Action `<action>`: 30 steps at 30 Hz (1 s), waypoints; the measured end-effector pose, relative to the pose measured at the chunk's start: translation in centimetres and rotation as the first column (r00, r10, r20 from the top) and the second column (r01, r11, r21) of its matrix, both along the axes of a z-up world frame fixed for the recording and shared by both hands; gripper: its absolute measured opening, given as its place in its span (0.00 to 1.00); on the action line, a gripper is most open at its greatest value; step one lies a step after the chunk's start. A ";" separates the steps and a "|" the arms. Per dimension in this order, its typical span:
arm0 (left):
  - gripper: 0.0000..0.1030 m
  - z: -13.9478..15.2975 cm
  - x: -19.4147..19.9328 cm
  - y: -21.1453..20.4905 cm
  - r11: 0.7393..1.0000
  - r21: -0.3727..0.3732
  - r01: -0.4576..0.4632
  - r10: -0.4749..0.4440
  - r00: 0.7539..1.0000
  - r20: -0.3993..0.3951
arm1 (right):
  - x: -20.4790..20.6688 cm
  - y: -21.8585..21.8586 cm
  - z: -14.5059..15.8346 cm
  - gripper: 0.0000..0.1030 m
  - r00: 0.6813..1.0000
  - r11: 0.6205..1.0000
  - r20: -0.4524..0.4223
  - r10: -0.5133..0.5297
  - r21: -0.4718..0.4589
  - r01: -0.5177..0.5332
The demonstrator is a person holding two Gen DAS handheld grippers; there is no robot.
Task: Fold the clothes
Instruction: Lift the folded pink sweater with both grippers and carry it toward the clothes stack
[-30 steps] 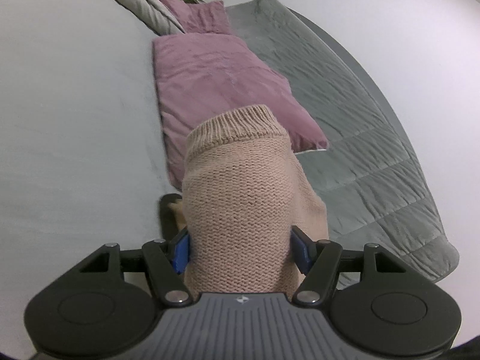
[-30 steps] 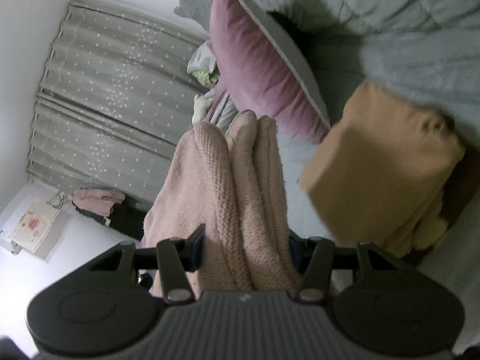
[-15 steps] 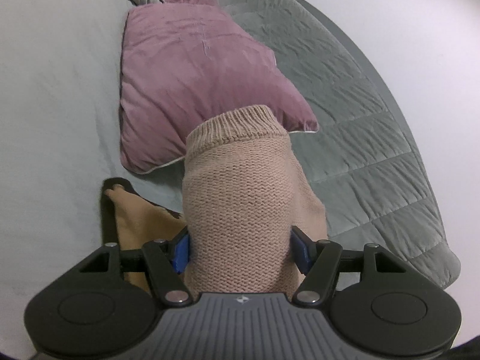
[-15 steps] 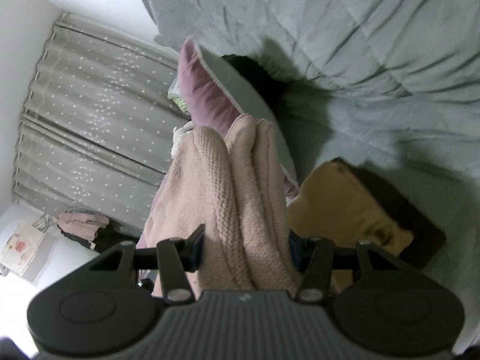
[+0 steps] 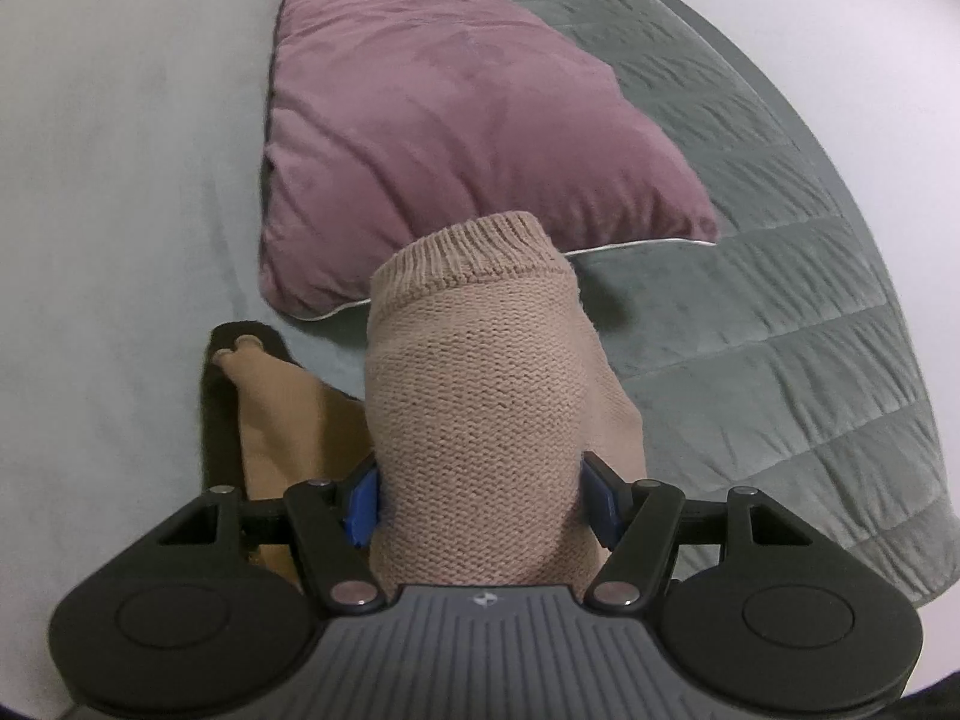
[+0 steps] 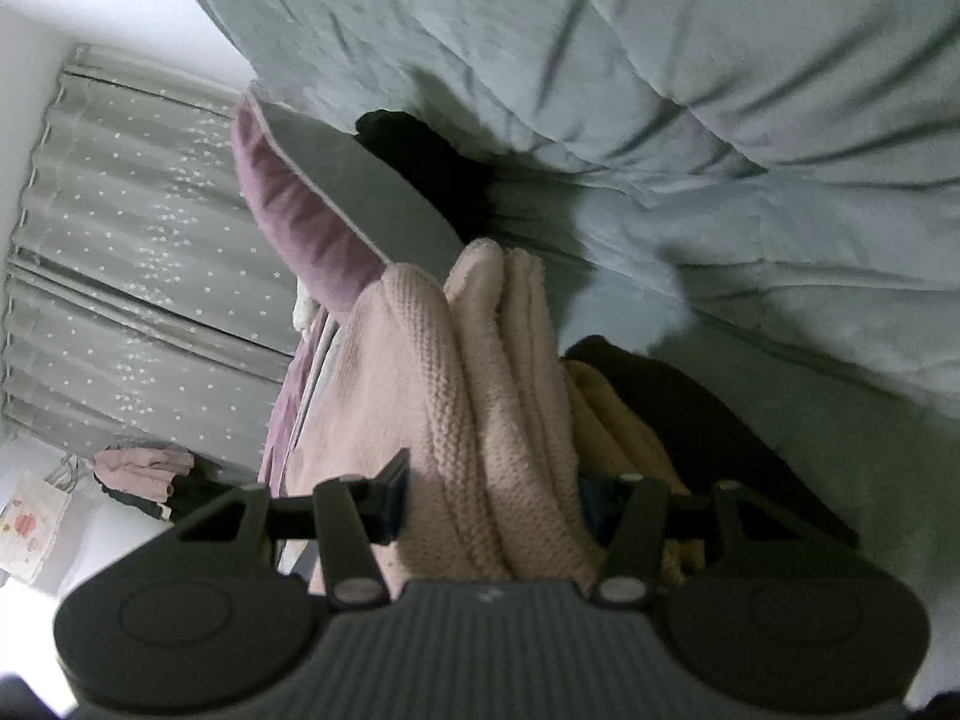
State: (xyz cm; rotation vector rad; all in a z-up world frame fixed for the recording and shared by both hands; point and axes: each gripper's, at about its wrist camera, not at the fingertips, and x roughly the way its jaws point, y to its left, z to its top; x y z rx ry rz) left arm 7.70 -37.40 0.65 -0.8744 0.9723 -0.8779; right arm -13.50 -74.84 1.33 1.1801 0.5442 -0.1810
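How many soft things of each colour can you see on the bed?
Pink knitted sweater, held by both the left gripper and the right gripper: 1
Tan folded garment: 1
Purple velvet pillows: 2
Grey quilted blanket: 1
Total: 5

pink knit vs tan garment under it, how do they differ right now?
The pink knit is coarse, chunky ribbed knit; the tan garment looks smooth. The pink knit is clamped in the left claw and right claw; the tan garment lies free on the bed. Both are bunched up.
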 end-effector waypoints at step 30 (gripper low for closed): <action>0.69 5.2 -1.3 -1.3 0.924 0.342 -0.170 0.079 0.961 0.263 | 1.7 5.7 6.2 0.55 0.997 0.801 0.007 -0.075 -0.596 0.065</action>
